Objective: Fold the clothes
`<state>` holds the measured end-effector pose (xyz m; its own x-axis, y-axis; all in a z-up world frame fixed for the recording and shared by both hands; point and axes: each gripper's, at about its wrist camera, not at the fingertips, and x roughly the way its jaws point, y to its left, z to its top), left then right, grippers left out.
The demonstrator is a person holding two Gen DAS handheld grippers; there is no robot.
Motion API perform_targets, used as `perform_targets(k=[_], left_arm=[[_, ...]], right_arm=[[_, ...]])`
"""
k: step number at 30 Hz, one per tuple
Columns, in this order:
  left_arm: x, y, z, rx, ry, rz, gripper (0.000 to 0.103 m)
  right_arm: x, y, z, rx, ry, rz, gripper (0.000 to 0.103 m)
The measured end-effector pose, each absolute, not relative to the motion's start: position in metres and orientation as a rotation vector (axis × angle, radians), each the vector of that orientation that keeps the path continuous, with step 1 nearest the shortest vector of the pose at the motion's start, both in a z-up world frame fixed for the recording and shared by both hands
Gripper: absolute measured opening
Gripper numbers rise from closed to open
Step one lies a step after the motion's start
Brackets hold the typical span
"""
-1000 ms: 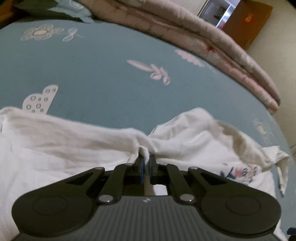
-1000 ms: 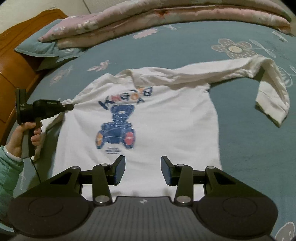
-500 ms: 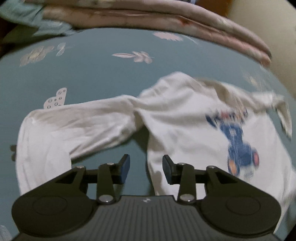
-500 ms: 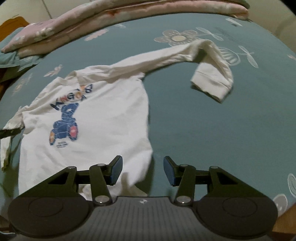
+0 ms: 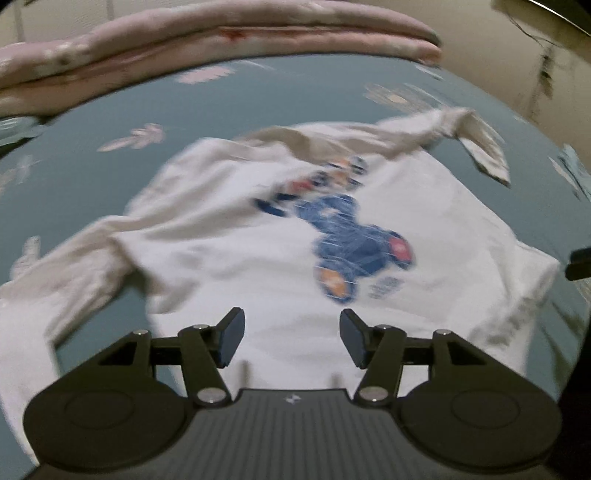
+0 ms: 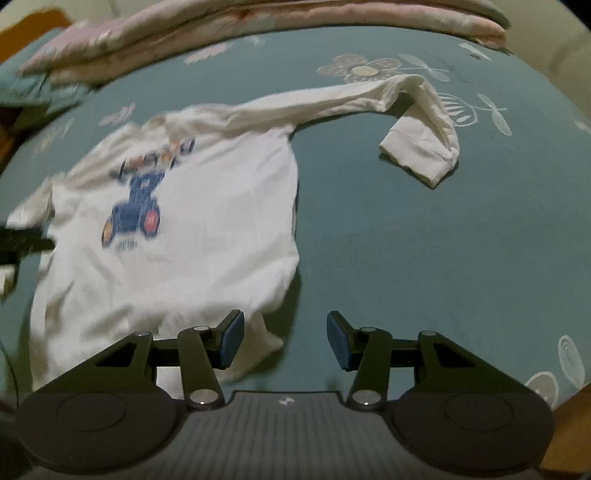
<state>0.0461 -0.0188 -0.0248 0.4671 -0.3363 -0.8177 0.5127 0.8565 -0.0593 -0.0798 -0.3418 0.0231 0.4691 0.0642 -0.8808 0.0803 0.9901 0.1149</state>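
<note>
Both fingers of the left gripper [image 5: 291,338] stand apart above the lower body of a white long-sleeved shirt [image 5: 258,258], its jaws having just been opening, with nothing pinched between them; only cloth lies beneath the gap. Fingers of the right gripper [image 6: 284,339] are likewise parted, having opened a little wider, and hold nothing, the left one over the shirt's hem corner and the right one over bare bedspread [image 6: 424,240]. Spread face up on the teal, flower-printed bedspread, the shirt [image 6: 207,229] runs lengthwise from its hem near the grippers to its collar at the far side, toward a folded pink quilt [image 6: 258,22] along the bed's far edge. A blue bear print [image 6: 135,210] with lettering above it marks the chest. In the right wrist view 1 sleeve [image 6: 369,99] stretches out to the right, then bends back at the elbow so its cuff points toward the camera. In the left wrist view the other sleeve [image 5: 74,266] trails off to the left. Both views are blurred.
</note>
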Motion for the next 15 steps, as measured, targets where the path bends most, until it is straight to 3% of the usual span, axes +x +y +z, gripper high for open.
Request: perform_targets(k=[15], left_arm=[[0.039, -0.087, -0.051, 0.289, 1.035, -0.729, 0.057]], right_arm=[[-0.056, -0.321, -0.027, -0.155, 1.072, 0.365, 0.055]])
